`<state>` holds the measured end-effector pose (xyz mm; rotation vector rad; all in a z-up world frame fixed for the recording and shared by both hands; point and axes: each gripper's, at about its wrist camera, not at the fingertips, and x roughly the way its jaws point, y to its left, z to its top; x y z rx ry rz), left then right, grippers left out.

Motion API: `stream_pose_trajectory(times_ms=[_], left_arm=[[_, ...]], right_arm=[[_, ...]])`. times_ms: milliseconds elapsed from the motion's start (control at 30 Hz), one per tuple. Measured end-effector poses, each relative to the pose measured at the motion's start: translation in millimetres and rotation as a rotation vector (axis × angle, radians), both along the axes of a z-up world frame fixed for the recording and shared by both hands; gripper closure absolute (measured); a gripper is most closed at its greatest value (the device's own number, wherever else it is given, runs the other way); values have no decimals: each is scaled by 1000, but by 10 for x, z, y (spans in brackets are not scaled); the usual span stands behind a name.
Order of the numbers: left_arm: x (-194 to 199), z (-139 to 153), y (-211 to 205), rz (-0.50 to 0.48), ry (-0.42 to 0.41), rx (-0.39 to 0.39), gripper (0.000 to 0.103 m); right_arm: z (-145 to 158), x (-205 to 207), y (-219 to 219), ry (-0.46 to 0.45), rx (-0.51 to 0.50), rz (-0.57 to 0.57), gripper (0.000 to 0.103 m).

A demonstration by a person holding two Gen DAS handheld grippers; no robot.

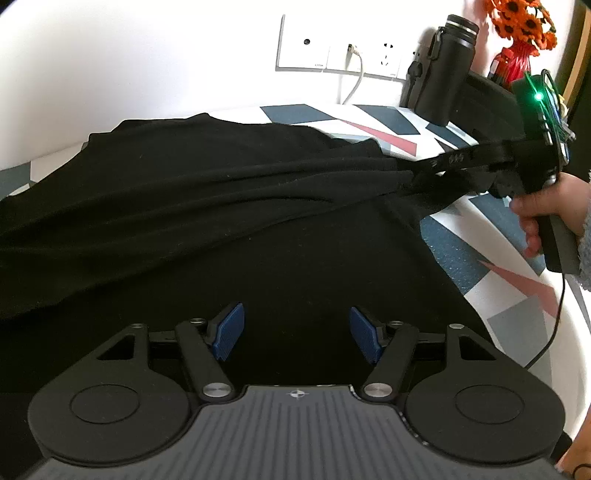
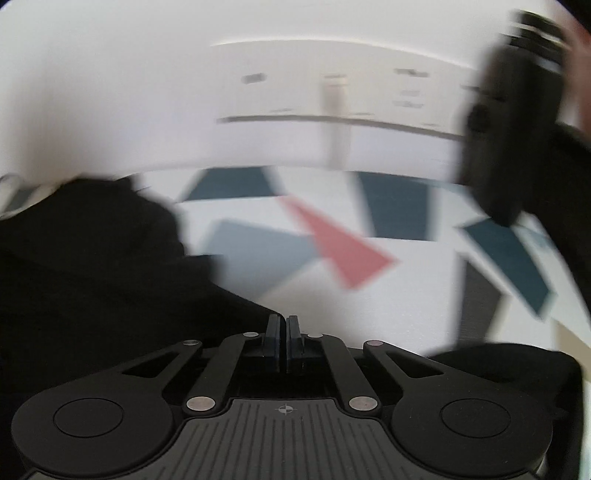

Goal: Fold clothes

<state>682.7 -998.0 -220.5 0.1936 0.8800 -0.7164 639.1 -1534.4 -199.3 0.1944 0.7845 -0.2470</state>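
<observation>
A black garment [image 1: 221, 192] lies spread over the patterned table cover [image 1: 454, 254], filling most of the left wrist view. My left gripper [image 1: 295, 332] hovers over its near part, open, blue pads [image 1: 231, 328] apart with nothing pinched. My right gripper [image 1: 430, 171] comes in from the right, held by a person's hand [image 1: 543, 210]. It is shut on a bunched edge of the garment, and folds run taut from there toward the left. The right wrist view is blurred: the gripper [image 2: 283, 325] has its jaws together and the dark cloth [image 2: 92, 258] reaches them from the left.
At the back right stand a black bottle [image 1: 447, 62] and orange flowers in a red vase [image 1: 517, 33]. Wall sockets [image 1: 332, 55] with a white cable sit behind the table. A cable hangs from the right gripper's handle past the table's right edge [image 1: 554, 332].
</observation>
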Motion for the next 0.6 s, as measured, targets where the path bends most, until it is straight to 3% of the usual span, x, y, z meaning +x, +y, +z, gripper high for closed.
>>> stream_pose_trajectory(times_ms=[200,267,300,433,533,600], left_arm=[[3,9,17,-6,-1,0,38],[-1,20,24,-10,-2,1,38],[7,29,40,-7,1,1,38],[57,130,227,69,-44,10,38],[134,205,457,151,-103,38,38],[215,227,614,207,-133,62,38]], right_arm=[[4,-43,-233,-21,95,-201,96],[59,-53,-227,-40,135,-239,67],[107,-83,-217,-71,163,-245,63],[254,-204,-166,-186,307,-192,61],[178,-179,-84,-167,423,-76,62],[90,-106,-53,-155,439,-52,61]])
